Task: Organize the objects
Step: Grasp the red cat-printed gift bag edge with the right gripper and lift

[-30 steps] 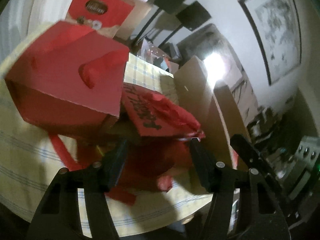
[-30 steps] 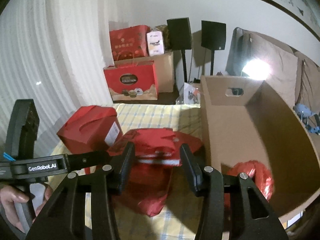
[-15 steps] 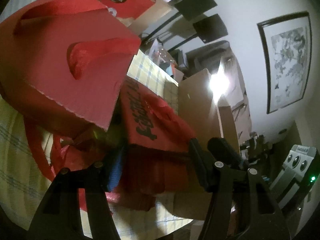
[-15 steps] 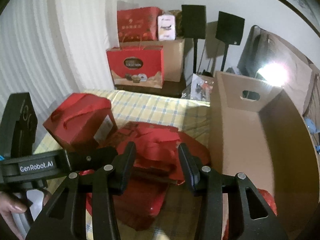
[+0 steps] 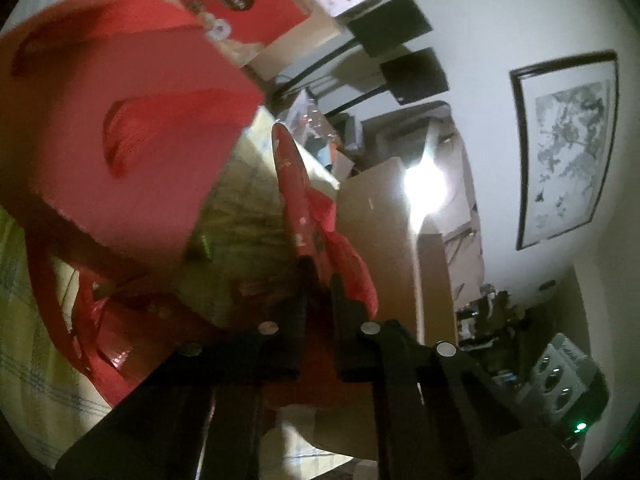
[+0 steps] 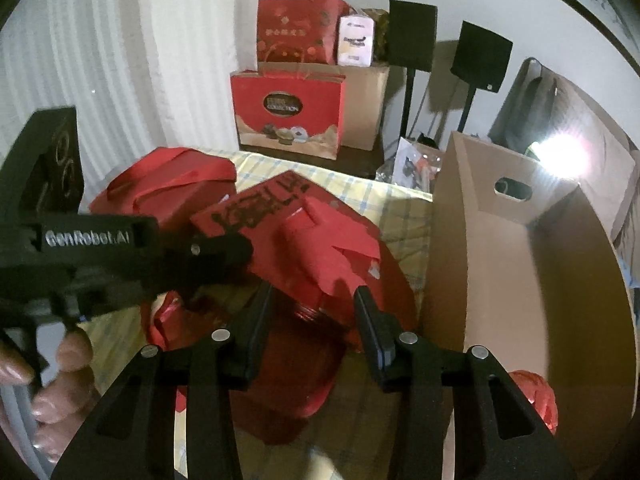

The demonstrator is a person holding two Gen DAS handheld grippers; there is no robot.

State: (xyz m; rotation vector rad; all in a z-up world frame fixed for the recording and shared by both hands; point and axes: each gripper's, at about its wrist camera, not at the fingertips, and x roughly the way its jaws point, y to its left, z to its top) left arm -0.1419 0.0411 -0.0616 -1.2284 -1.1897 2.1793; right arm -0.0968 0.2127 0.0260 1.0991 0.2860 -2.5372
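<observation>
My left gripper (image 5: 320, 276) is shut on the edge of a flat red paper sheet with black lettering (image 5: 294, 184) and tilts it up off the pile; it also shows in the right wrist view (image 6: 280, 216). The left gripper body (image 6: 120, 252) reaches in from the left there. A red gift box with ribbon handles (image 5: 120, 136) sits to the left (image 6: 168, 184). My right gripper (image 6: 312, 300) is open, hovering just above the red pile (image 6: 304, 344). An open cardboard box (image 6: 520, 264) stands at the right, holding a red bag (image 6: 536, 396).
The pile lies on a yellow checked tablecloth (image 6: 400, 204). Beyond the table stand red gift bags (image 6: 288, 116), a brown carton (image 6: 364, 108) and two black speakers on stands (image 6: 480, 60). A bright lamp glare (image 6: 560, 156) sits behind the box.
My left gripper closed on the red lettered sheet and lifted its edge upright. My right gripper moved forward and lower over the red pile, staying open.
</observation>
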